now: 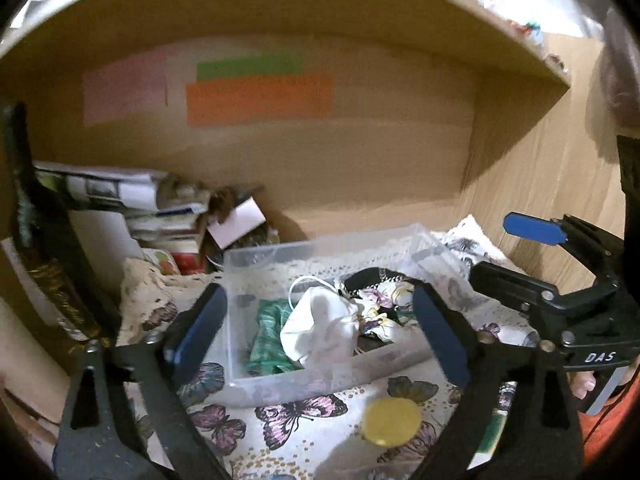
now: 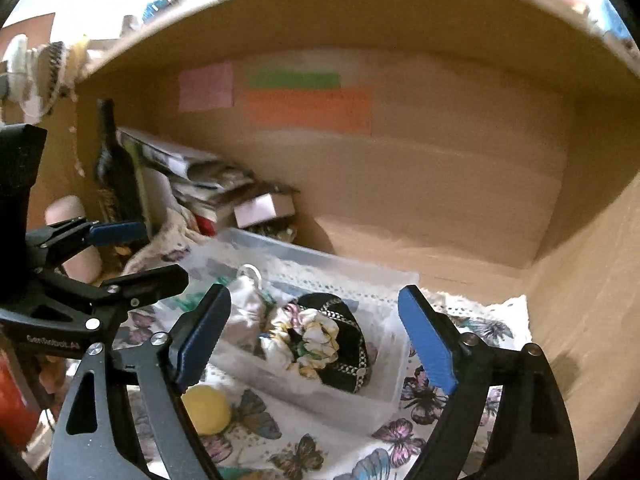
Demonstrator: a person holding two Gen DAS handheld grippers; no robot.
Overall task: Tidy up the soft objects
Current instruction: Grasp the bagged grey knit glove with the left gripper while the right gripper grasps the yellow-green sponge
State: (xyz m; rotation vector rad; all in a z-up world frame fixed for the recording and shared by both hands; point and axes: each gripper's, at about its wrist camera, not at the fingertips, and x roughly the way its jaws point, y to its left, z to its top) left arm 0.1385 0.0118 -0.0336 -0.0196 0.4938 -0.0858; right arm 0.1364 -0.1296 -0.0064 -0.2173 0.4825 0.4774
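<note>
Nearest us: yellow ball [image 1: 393, 421] on the butterfly cloth [image 1: 304, 436], at 6 o'clock of the clear bin [image 1: 256, 256], just outside its front wall. It looks like the one soft thing left out.

Left gripper [image 1: 320, 332] fingers spread wide, holding nothing, hanging over the bin. Right gripper [image 2: 316, 340] also spread and empty; the ball sits beside its left finger [image 2: 200, 336].

In the bin: white pouch [image 1: 324, 328], green cloth [image 1: 268, 332], floral scrunchie [image 2: 312, 340], black pouch with trim [image 2: 352, 340]. Pile is loose and near rim height.

Risks as we see them:
- Ball is round, so a one-sided touch likely rolls it off toward the cloth edge.
- Cloth may bunch under a fingertip and drag the light bin.
- Dropping the ball on the heap may let it bounce out.
- Both grippers crowd the same spot; they could clash.

Around: dark bottle [image 2: 110, 160] at 9 o'clock, stacked papers [image 2: 200, 176] and a small box [image 2: 260, 208] at 10–11 o'clock behind the bin. Shelf above limits lift height.
</note>
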